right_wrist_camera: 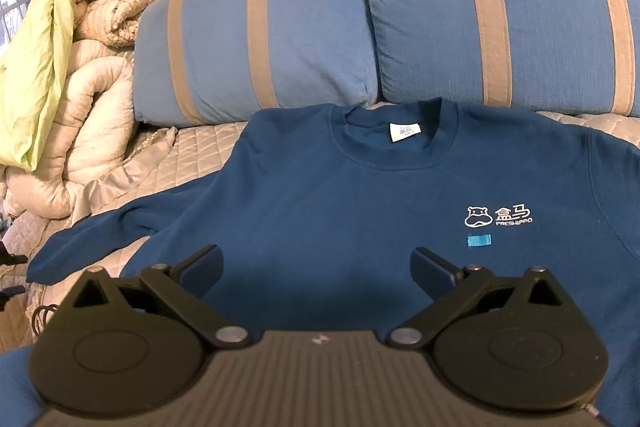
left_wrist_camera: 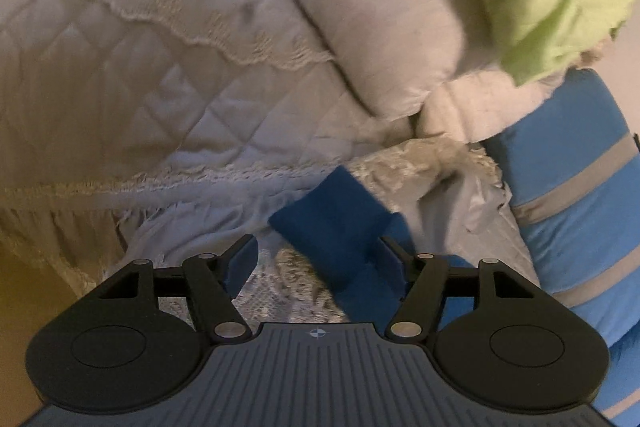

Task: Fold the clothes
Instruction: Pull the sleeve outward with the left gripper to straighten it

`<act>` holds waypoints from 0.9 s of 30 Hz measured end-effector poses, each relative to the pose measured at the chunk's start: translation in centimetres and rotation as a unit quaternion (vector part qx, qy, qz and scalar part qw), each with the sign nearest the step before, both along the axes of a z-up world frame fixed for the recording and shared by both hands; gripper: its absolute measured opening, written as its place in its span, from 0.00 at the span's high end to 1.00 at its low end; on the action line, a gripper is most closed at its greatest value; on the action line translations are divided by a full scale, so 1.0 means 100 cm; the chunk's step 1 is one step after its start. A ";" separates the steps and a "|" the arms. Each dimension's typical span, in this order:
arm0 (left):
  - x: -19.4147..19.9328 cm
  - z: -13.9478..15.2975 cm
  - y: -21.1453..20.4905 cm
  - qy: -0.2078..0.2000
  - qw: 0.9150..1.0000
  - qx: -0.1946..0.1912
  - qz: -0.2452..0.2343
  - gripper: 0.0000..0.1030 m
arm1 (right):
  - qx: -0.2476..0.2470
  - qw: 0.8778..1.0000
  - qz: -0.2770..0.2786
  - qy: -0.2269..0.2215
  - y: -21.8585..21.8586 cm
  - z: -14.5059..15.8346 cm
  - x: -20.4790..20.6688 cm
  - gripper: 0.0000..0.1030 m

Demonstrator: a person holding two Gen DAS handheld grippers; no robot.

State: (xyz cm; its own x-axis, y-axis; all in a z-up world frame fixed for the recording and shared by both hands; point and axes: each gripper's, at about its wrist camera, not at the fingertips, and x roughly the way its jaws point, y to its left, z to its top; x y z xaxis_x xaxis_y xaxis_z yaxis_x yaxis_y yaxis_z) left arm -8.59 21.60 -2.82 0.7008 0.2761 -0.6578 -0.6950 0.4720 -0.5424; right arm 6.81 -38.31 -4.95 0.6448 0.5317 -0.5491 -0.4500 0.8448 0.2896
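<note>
A dark blue sweatshirt lies flat, face up, on the quilted bed, collar toward the pillows, with a white logo on the chest. Its left sleeve stretches out toward the bed's left side. My right gripper is open and empty just above the sweatshirt's lower chest. In the left wrist view the sleeve's cuff end lies on the lace bedspread between my left gripper's fingers. My left gripper is open, with the cuff against its right finger.
Two blue pillows with grey stripes stand behind the sweatshirt; one shows in the left wrist view. A pile of cream quilts and a light green sheet sits at the left. The quilted lace bedspread covers the bed.
</note>
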 end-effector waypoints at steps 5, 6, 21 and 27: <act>0.007 -0.006 0.010 0.000 1.000 -0.004 -0.001 0.71 | -0.005 1.000 0.001 0.002 0.001 -0.001 0.000 0.00; 0.007 -0.005 0.012 0.002 1.000 -0.002 0.001 0.81 | -0.005 1.000 0.001 0.002 0.002 -0.001 0.000 0.00; -0.015 0.022 0.001 0.066 0.991 0.115 0.021 0.90 | -0.005 1.000 0.004 0.003 0.002 -0.003 0.000 0.00; -0.020 0.032 -0.003 0.075 0.985 0.150 0.034 0.84 | -0.003 1.000 0.003 0.005 0.000 -0.002 0.000 0.00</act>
